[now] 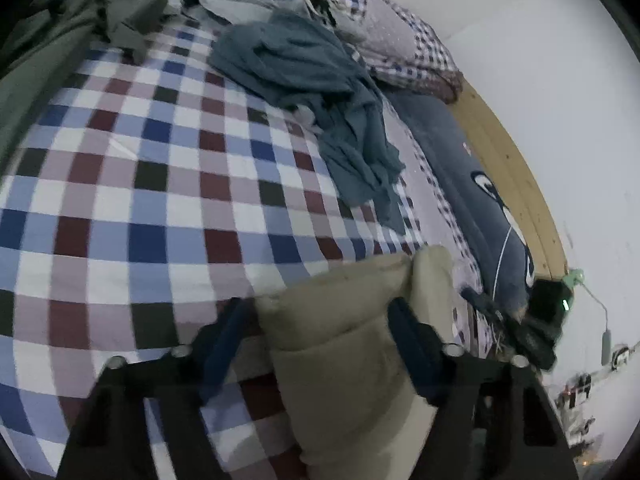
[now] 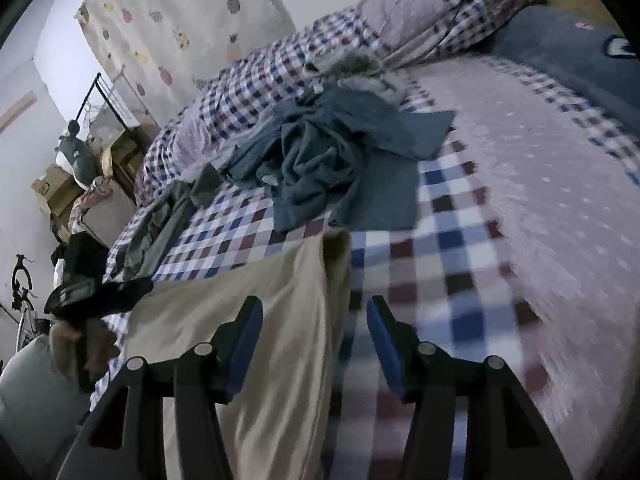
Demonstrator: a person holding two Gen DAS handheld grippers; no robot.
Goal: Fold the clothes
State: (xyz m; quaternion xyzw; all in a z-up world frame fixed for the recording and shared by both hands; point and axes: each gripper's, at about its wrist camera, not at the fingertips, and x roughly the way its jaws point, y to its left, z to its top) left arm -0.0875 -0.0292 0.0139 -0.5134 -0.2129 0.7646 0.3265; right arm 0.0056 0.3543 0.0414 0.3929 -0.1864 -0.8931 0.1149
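Your left gripper (image 1: 320,320) and right gripper (image 2: 314,320) have fingers spread, straddling the beige garment's (image 2: 280,300) edge. Open checked bed (image 1: 140,200) lies left; the blue clothes pile (image 1: 320,92) sits well ahead.

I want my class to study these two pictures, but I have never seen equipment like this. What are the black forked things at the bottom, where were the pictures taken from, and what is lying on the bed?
Each fork is a hand-held gripper carried by a person; a camera on it looks along its jaws. One picture comes from the left gripper, the other from the right gripper. Both face a bed with a checked cover. On it lie a beige garment, a crumpled blue-grey garment and a dark green one. Both jaws stand open: beige cloth sits between the left ones, unclamped, while the right ones straddle its edge.
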